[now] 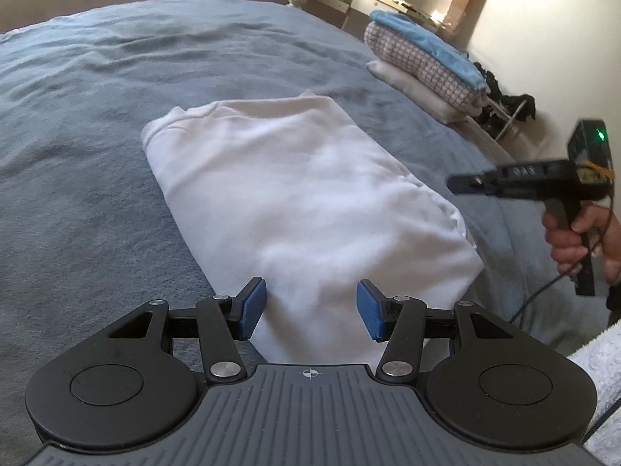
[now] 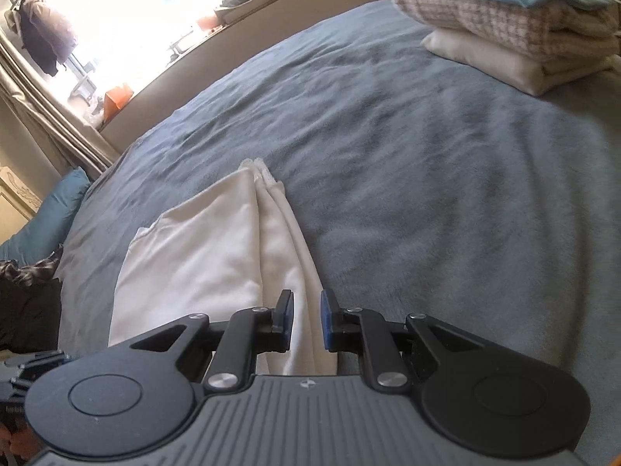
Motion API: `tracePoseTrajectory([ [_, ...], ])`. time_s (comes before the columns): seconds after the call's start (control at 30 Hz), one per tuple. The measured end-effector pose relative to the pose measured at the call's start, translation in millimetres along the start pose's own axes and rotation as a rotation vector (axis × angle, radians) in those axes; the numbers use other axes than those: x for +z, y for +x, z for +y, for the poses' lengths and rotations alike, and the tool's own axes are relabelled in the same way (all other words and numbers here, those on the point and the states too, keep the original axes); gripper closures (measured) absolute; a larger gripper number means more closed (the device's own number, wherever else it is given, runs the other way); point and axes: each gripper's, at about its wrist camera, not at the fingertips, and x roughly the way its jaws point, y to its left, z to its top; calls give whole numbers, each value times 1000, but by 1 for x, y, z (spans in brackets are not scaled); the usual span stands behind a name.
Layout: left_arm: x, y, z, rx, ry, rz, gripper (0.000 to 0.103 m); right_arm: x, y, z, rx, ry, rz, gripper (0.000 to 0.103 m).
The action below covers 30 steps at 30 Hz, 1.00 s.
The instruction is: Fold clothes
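Observation:
A white garment (image 1: 302,202) lies folded into a long rectangle on the blue-grey blanket (image 1: 97,136). My left gripper (image 1: 312,306) hovers over its near end, jaws open wide, nothing between the blue pads (image 1: 370,310). A hand (image 1: 574,233) holds my right gripper (image 1: 465,185) in the air off the garment's right side. In the right wrist view the right gripper (image 2: 306,320) has only a narrow gap between its jaws. The garment's layered right edge (image 2: 279,256) shows through that gap, lying flat on the blanket (image 2: 427,202) and not pinched.
A stack of folded clothes (image 1: 423,66) (image 2: 504,23), blue on checked on cream, sits at the bed's far right. A teal pillow (image 2: 50,213) and dark clothes (image 2: 27,303) lie at the left. A shelf and wall stand beyond the bed.

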Motion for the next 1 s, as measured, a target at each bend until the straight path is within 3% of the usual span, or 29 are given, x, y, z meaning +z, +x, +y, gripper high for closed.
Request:
tracePoseTrajectory([
  [0.17,3,-5,1,-33,-15,-30,52,-12,-10,-1,12,-1,31,88],
  [0.6,-7,-2,-13,-53,20,-1,52,-21,39,4,14,-67,109,88],
  [0.87,-8,-2,-17,-70,28,-4,52,-15,-3,-7,82,50,7,88],
  [1.0,-10,2,-21,-91,36,0,52,-13,-4,-4,107,47,7,88],
])
